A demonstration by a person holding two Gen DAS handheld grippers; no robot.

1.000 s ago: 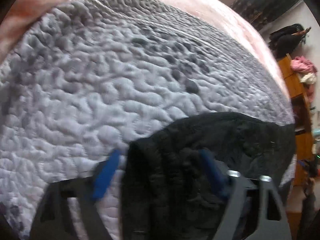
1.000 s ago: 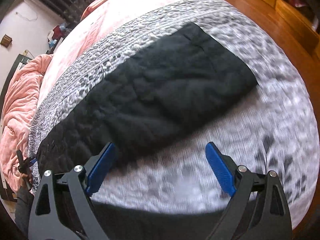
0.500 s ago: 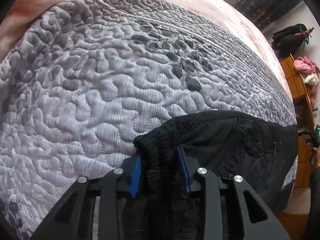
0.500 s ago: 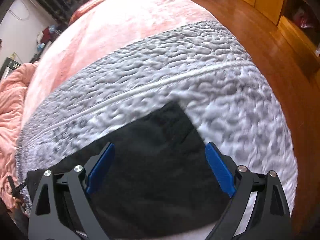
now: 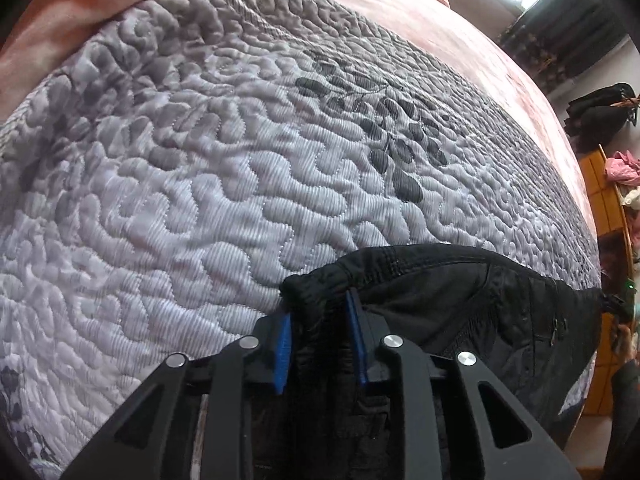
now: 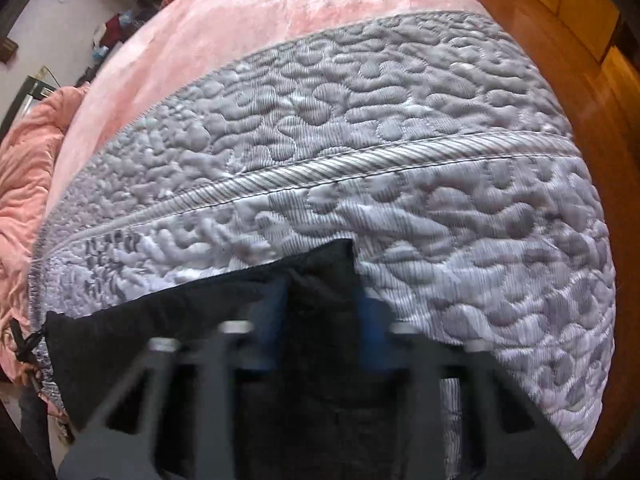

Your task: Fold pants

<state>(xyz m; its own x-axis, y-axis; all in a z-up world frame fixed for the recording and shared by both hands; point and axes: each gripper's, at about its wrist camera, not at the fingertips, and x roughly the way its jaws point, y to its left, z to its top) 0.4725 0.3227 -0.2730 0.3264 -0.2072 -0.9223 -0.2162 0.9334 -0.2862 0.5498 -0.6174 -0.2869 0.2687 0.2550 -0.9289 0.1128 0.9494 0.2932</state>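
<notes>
The left gripper (image 5: pixel 320 320) has its blue-padded fingers (image 5: pixel 282 350) drawn close together, pinching a bunched corner of the black pants (image 5: pixel 460 304) at the elastic waistband end; the fabric bulges up just past the fingertips. From there the pants stretch off to the right across the grey quilted bedspread (image 5: pixel 200 184), with a small zipper pull showing near their far edge. The right gripper (image 6: pixel 320 312) is smeared by motion blur, but its blue fingers (image 6: pixel 370 334) stand narrowly apart with the corner of the pants' (image 6: pixel 180 320) other end lying between them; the blur leaves it unclear whether the pads actually press the cloth. That dark corner points up onto the bedspread (image 6: pixel 460 240), just short of its corded seam (image 6: pixel 320 176), and the rest of the garment runs left toward the bedspread's edge. Beyond the bedspread in both views lies a pink blanket (image 6: pixel 260 20), crumpled into a heap at the left of the right wrist view. Past the bedspread's right side in the left wrist view, an orange wooden shelf unit (image 5: pixel 608 216) holds loose clothes, among them a pink garment (image 5: pixel 622 166).
</notes>
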